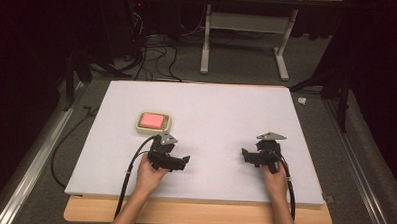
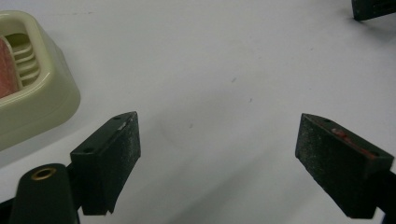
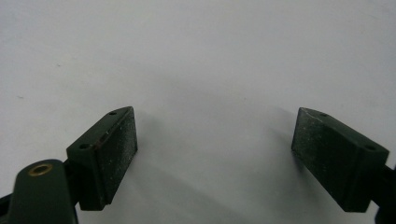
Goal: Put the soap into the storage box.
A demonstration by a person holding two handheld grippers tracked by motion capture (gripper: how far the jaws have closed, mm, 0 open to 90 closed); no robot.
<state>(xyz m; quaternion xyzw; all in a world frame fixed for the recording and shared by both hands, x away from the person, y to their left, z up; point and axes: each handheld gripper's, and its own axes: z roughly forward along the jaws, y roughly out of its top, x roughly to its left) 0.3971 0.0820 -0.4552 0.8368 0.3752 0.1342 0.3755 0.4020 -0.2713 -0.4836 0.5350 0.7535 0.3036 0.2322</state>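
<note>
High view: a cream soap dish (image 1: 154,123) holding a pink bar of soap (image 1: 152,121) sits on the white surface (image 1: 221,113), left of centre and just beyond the left hand-held gripper (image 1: 184,161). The right hand-held gripper (image 1: 245,154) rests well apart on the right side, with nothing near it. Left gripper view: the jaws of the left hand-held gripper (image 2: 217,140) stand wide apart over bare surface and hold nothing; the soap dish (image 2: 37,88) lies just beside the left jaw, at the upper left of the frame, with slotted ribs visible inside its rim. Right gripper view: the right hand-held gripper (image 3: 215,140) is likewise spread and empty above plain surface. The soap is judged light, firm and likely slick, so it is best taken across its two long sides with flat pad contact. The dish looks like rigid plastic, light enough to slide if nudged; its raised rim is the chief obstacle to reaching the bar from the side, so an approach from above is indicated. Nothing else stands between the left hand-held gripper and the dish. Cables and a table frame lie on the floor beyond the surface.
</note>
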